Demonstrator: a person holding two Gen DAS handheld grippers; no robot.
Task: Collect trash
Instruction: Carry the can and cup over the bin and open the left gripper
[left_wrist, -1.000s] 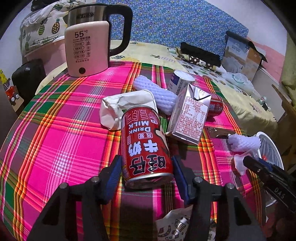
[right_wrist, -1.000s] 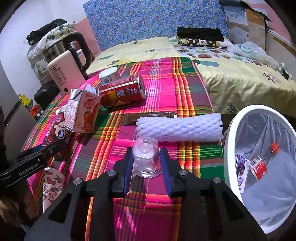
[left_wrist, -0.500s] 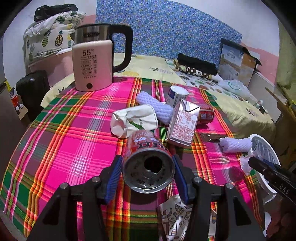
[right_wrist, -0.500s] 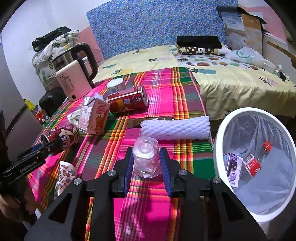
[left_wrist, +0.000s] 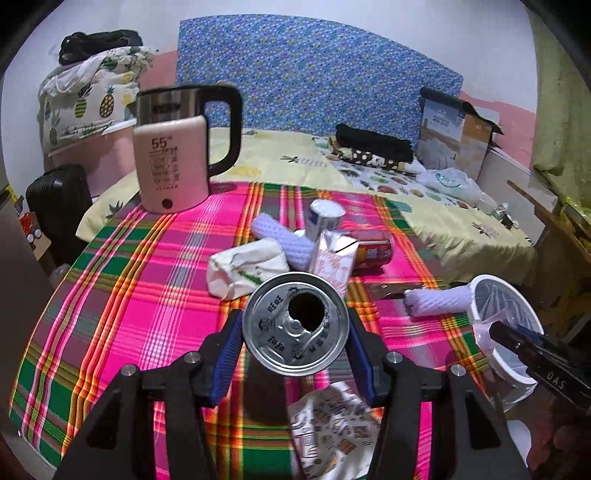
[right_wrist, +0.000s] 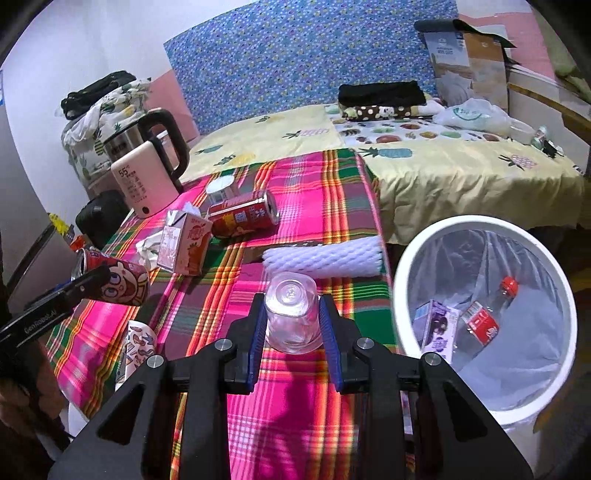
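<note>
In the right wrist view, the right gripper (right_wrist: 291, 325) clamps a clear plastic cup (right_wrist: 291, 310) at lower centre, with the white trash bin (right_wrist: 406, 280) open just to its right, nearer than the can-holding left gripper (right_wrist: 79, 284).

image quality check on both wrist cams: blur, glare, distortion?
Left wrist: strong fisheye bending with dark corner vignette; milk can end sharp, printed wrapper below it smeared. Right wrist: same distortion; clear cup crisp with slight highlights, gripper shadow on the plaid cloth; bin rim bright, not blown out.
</note>
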